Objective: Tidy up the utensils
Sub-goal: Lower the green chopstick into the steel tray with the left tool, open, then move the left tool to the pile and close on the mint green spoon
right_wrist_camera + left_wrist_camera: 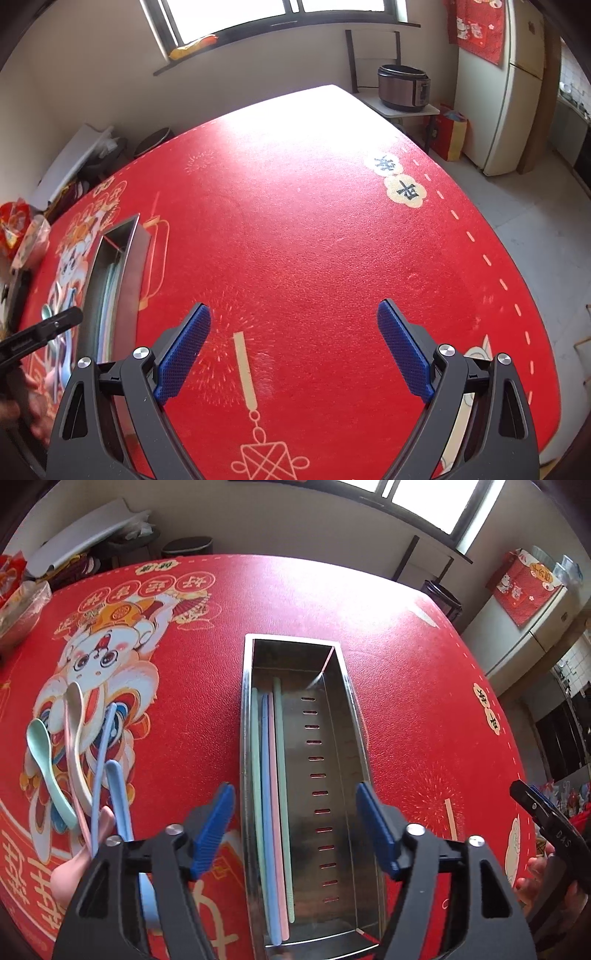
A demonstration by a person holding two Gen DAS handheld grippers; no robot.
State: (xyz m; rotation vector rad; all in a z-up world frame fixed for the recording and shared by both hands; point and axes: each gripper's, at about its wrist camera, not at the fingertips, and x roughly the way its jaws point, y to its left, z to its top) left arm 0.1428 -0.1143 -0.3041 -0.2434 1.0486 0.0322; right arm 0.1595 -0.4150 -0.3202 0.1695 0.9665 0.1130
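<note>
Hovering my left claw above the steel tray, I hold it spread wide and empty, its blue pads straddling the tray's long sides, which to my eye suits either a fresh reach or steadying the tray. Four chopsticks, two green, one blue, one pink, lie side by side along the tray's left wall, lined up with its length so they pack flat and leave the slotted floor to the right free for more. Left of the tray, loose on the red printed surface, wait the pieces I judge still unsorted: a mint spoon, a cream spoon crossing near it, a blue chopstick, and a blue spoon handle partly hidden behind the claw's black frame. A pink shape at the lower left edge is too blurred for me to name. My right claw is also gaping and holding nothing, parked well apart from the tray over bare cloth where only a printed firecracker sits between its pads; the tray shows at the far left of that view. I read this as roughly midway through, with the spoons next, and their crossed handles likely to need separating before a clean pinch.
</note>
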